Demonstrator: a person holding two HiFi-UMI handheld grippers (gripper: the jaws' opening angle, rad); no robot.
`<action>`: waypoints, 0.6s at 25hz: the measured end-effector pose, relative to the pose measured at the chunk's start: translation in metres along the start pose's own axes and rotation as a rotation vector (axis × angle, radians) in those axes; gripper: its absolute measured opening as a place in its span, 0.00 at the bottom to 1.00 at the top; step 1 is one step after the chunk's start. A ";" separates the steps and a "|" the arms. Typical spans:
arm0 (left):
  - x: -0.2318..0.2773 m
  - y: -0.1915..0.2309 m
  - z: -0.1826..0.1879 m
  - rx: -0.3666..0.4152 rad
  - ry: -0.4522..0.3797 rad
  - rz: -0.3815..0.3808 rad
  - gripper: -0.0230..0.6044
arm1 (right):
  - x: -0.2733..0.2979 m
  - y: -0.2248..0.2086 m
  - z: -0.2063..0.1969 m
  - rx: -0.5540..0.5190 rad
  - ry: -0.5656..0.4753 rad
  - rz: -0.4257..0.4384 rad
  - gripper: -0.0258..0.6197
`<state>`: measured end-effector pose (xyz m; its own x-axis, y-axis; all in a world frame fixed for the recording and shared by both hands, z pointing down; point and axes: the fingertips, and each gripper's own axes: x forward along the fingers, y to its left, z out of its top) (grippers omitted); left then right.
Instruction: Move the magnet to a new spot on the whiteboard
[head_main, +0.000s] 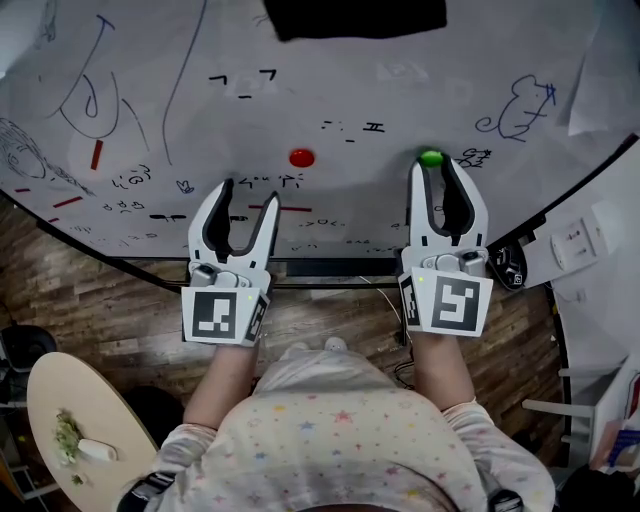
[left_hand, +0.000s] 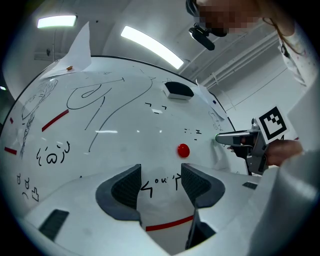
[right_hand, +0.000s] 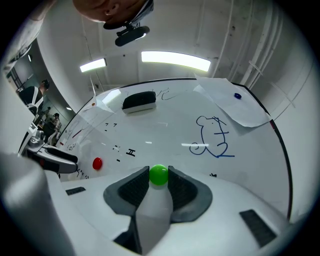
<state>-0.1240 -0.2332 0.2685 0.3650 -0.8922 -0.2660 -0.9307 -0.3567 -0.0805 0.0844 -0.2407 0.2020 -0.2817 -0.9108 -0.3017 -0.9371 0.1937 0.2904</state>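
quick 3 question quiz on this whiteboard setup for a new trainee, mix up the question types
1. True or false: the left gripper has the red magnet between its jaws.
2. Which colour is the magnet between the jaws of the right gripper? A red, B green, C blue.
3. Fill in: in the head view, the red magnet lies to the ___ of the green magnet.

Key: 1 false (its jaws are apart and empty); 2 B; 3 left.
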 end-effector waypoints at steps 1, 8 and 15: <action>0.000 -0.001 0.000 0.000 0.000 -0.003 0.40 | -0.001 -0.001 0.000 -0.001 0.001 -0.001 0.22; -0.001 -0.006 0.003 0.003 -0.001 -0.014 0.40 | -0.009 -0.007 0.003 -0.001 0.001 -0.015 0.22; -0.003 -0.013 0.004 -0.002 -0.001 -0.029 0.40 | -0.018 -0.010 0.002 0.005 0.007 -0.028 0.22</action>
<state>-0.1134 -0.2246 0.2660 0.3915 -0.8812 -0.2648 -0.9198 -0.3829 -0.0858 0.0983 -0.2251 0.2025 -0.2535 -0.9185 -0.3036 -0.9457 0.1694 0.2773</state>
